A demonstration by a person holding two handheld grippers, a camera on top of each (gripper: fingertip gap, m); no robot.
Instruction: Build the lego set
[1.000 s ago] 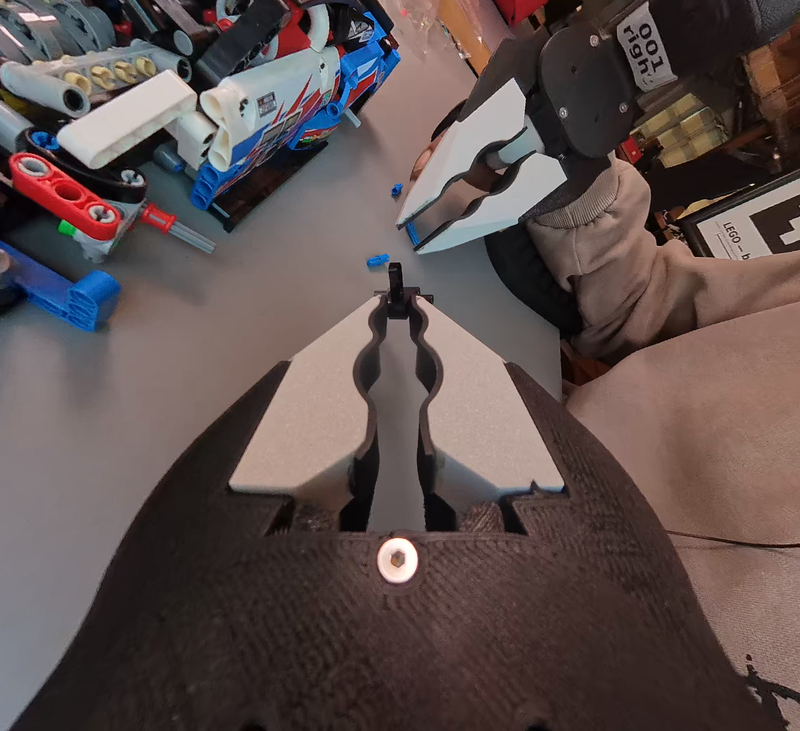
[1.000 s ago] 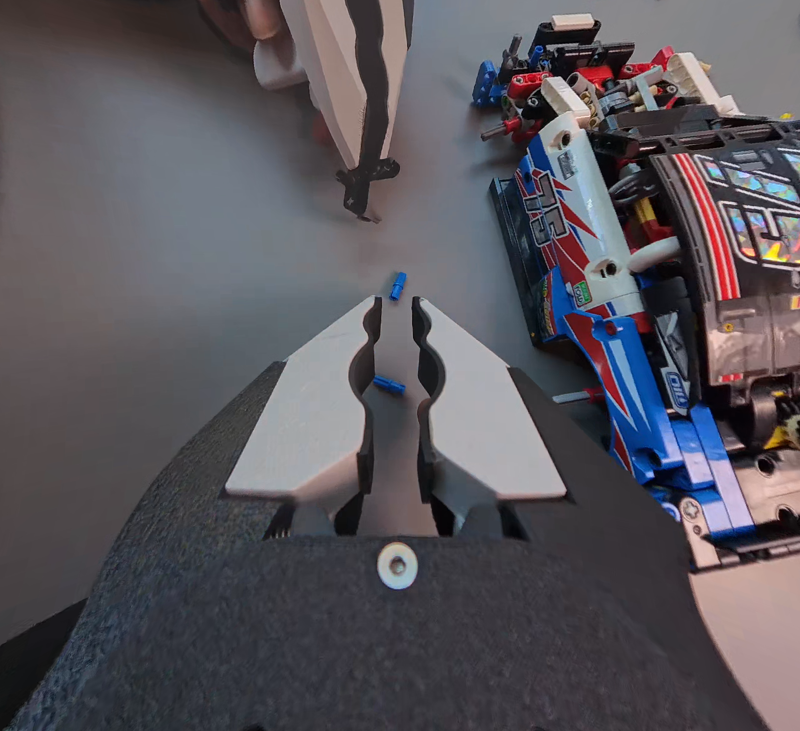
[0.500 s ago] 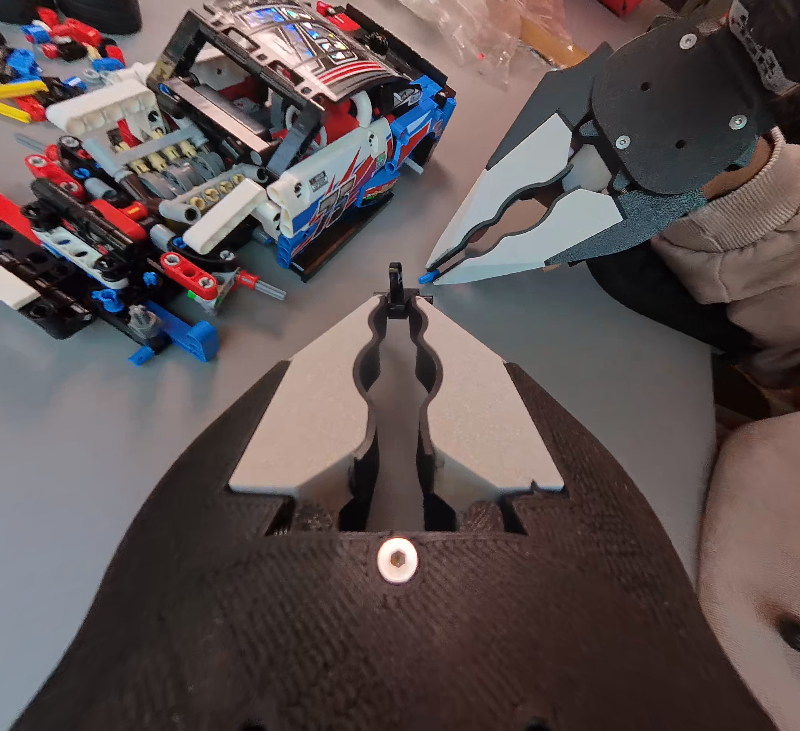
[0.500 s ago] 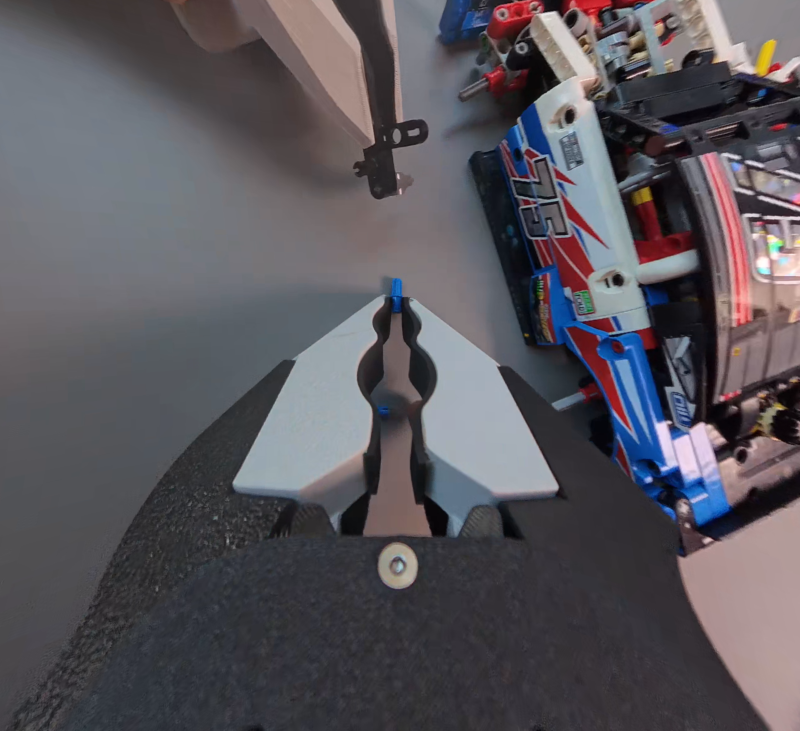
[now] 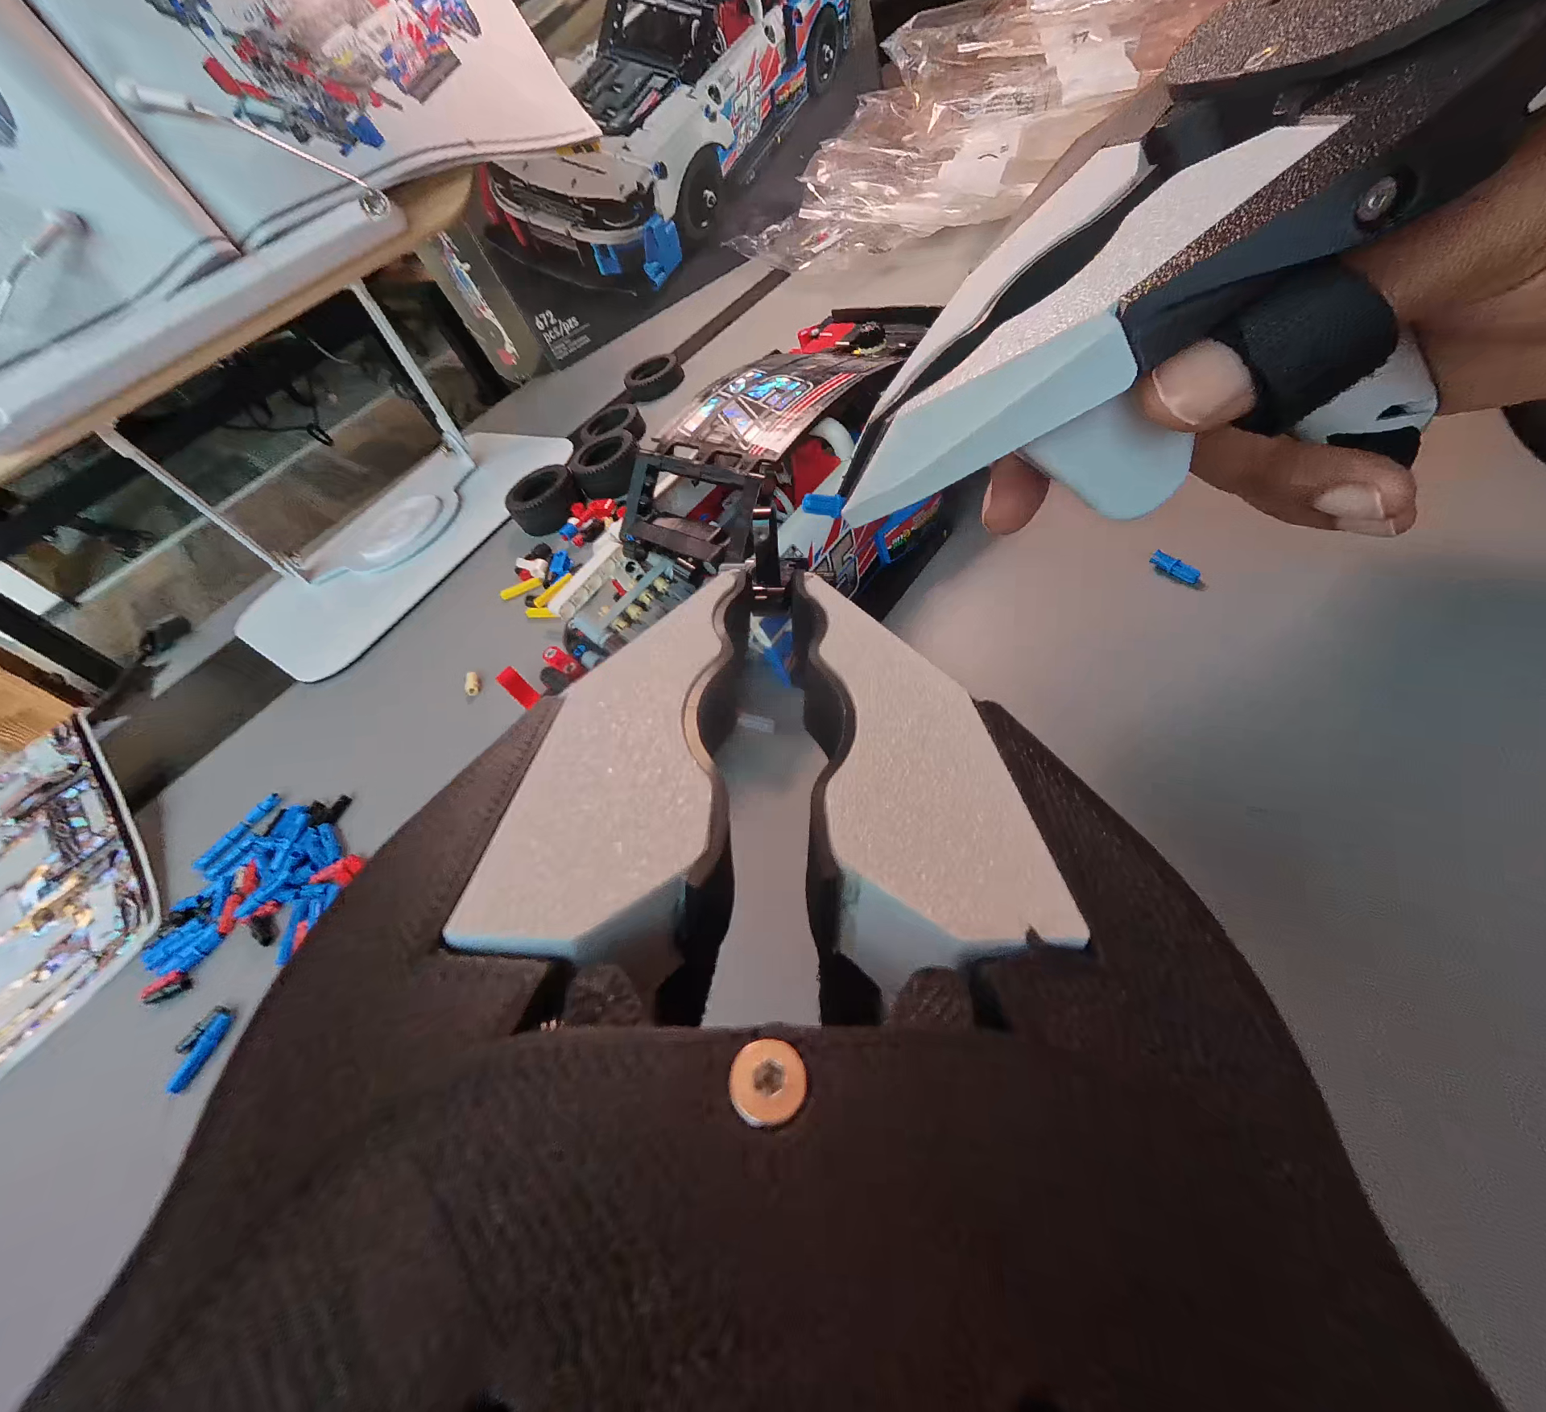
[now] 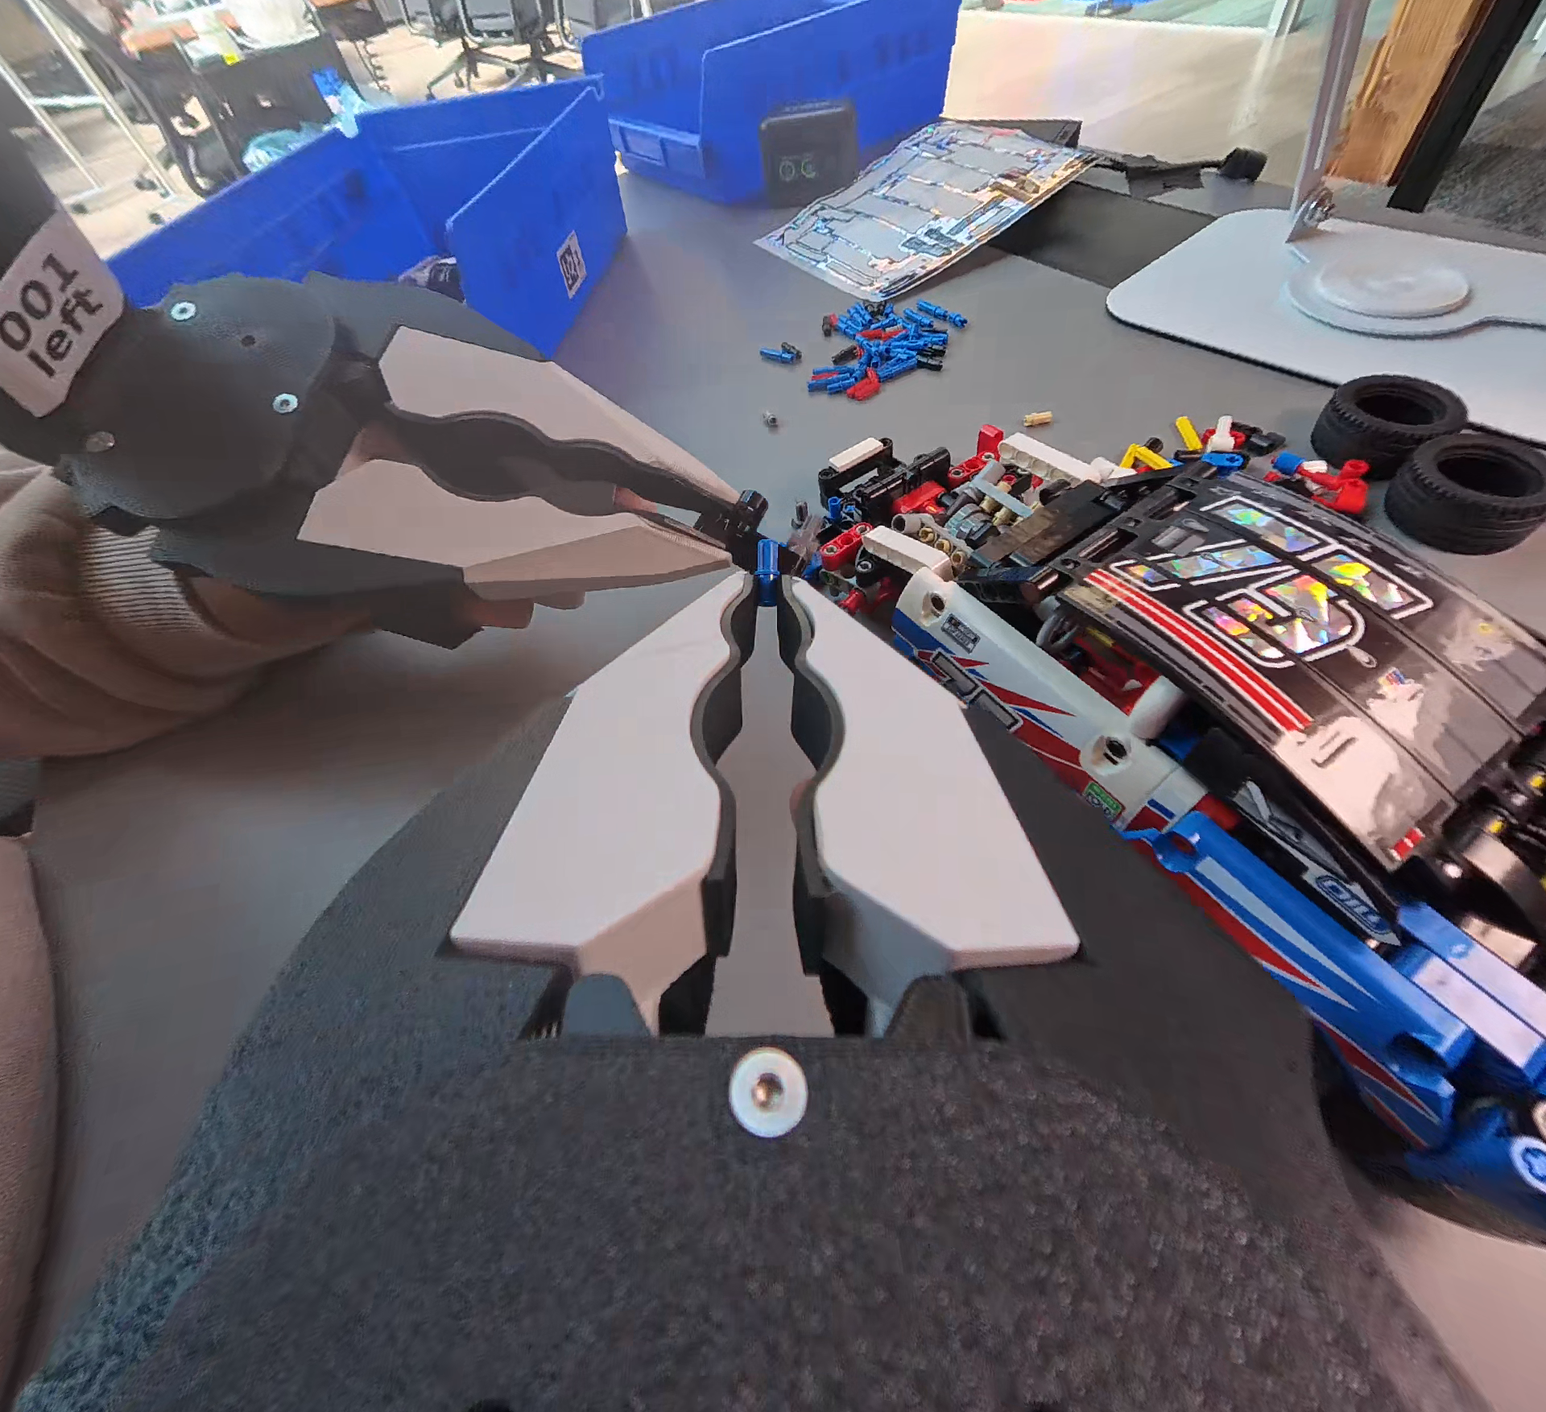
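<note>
Left to right across the grey table (image 6: 636, 259).

Far left, right wrist view: blue storage bins (image 6: 468, 201) at the table's back edge. In front of them the left gripper (image 6: 736, 523), held in a hand with a beige sleeve; its fingers are pinched narrow on a small black connector piece (image 6: 747, 514). In its own view the left gripper (image 5: 765, 590) has the same black connector piece (image 5: 765, 569) clamped at the very tips.

Centre: right gripper (image 6: 765, 590), fingers nearly together, gripping a blue pin (image 6: 765, 567) that stands up out of the tips. Pin's upper end meets the black connector; contact looks made, seating cannot be judged. In the left wrist view the right gripper (image 5: 845, 510) comes in from upper right, blue pin (image 5: 821, 504) at its tip.

Behind centre: heap of loose blue and red pins (image 6: 887, 351), a foil sticker sheet (image 6: 929, 209).

Right: partly built lego race car (image 6: 1171, 644), black roof panel with holographic stickers, white, red and blue side, lying on the table just beside both grippers. Loose black tyres (image 6: 1430, 460) beyond it. One spare blue pin (image 5: 1175, 567) lies alone on the table.
</note>
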